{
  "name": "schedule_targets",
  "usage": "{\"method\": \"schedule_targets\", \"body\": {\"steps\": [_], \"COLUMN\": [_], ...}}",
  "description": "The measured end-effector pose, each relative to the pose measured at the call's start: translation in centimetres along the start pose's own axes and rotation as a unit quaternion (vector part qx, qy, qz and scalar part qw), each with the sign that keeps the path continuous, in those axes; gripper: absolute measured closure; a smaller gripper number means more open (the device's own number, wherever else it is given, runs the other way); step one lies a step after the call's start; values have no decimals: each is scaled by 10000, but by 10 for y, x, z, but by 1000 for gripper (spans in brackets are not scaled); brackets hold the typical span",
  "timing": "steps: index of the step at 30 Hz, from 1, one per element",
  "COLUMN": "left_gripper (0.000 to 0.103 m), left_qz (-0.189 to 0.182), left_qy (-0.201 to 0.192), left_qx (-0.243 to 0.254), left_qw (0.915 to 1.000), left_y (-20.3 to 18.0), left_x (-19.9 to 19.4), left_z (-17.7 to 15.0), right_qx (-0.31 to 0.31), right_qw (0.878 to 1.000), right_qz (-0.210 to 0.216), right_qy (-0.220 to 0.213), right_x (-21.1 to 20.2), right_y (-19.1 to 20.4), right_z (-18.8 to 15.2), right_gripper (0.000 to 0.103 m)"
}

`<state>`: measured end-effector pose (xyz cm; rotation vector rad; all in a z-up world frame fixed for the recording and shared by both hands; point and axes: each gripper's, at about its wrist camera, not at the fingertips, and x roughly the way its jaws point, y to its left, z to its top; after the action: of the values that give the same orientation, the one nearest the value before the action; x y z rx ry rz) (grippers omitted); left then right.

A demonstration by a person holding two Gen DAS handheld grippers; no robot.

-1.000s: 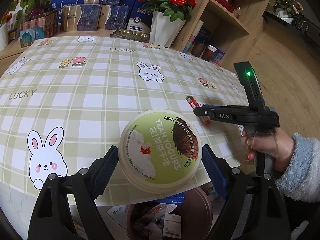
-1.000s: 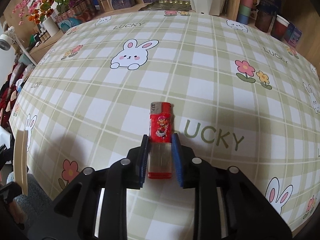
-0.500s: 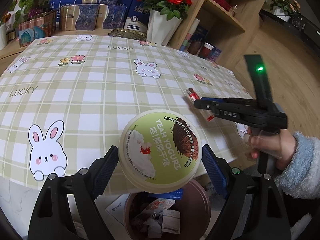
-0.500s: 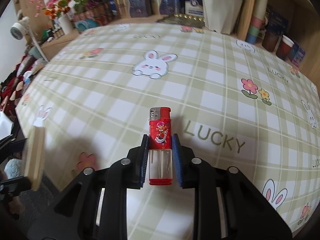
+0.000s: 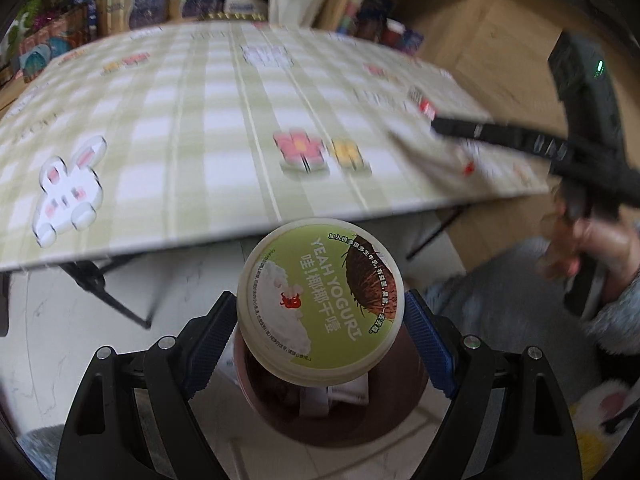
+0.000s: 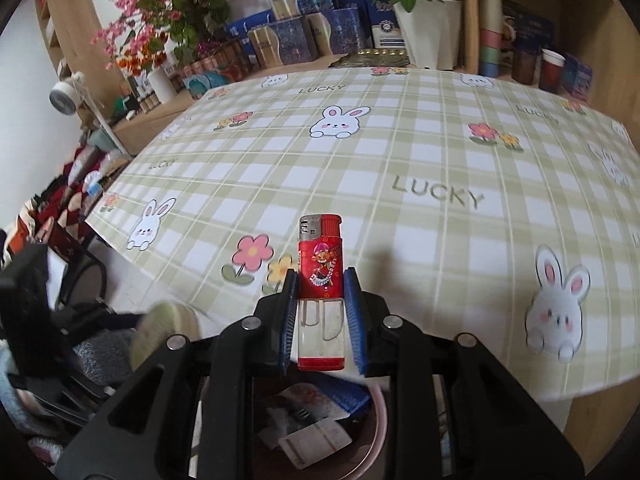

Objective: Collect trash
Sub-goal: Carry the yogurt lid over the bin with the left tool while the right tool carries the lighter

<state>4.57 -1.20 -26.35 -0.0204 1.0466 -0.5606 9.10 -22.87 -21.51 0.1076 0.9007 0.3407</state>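
Trash rides above the brown bin (image 5: 332, 412) beside the table (image 5: 224, 128): we clamp a light, stiff yogurt tub (image 5: 320, 306) by its rim in the left gripper (image 5: 320, 340), a slippery lighter (image 6: 321, 292) by its flat sides in the right gripper (image 6: 321, 320).

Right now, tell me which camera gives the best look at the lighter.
The right wrist view. There the lighter stands sharp and centred between the right tongs, red label and metal top clear. The left wrist view shows only a blurred red tip poking from those tongs off to the right.
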Motion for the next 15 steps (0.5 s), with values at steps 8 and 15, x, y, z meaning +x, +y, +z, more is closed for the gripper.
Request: {"method": "schedule_targets", "body": {"steps": [8,15], "left_gripper": [21,20], "left_qz": [11,-39], "left_qy": [798,1259], "left_qx": [445,650], "left_qw": [9958,9899], "left_y": [-19,-27], "left_x": [42,67], "left_z": [-20,-28], "right_qx": [243,438], "right_qw": [9997,9989], "right_qz": [51,137], "right_qy": [-22,28], "right_x": [-19,-20], "right_y": [-16,-24], "right_z": [-27,-35], "right_gripper": [77,77]}}
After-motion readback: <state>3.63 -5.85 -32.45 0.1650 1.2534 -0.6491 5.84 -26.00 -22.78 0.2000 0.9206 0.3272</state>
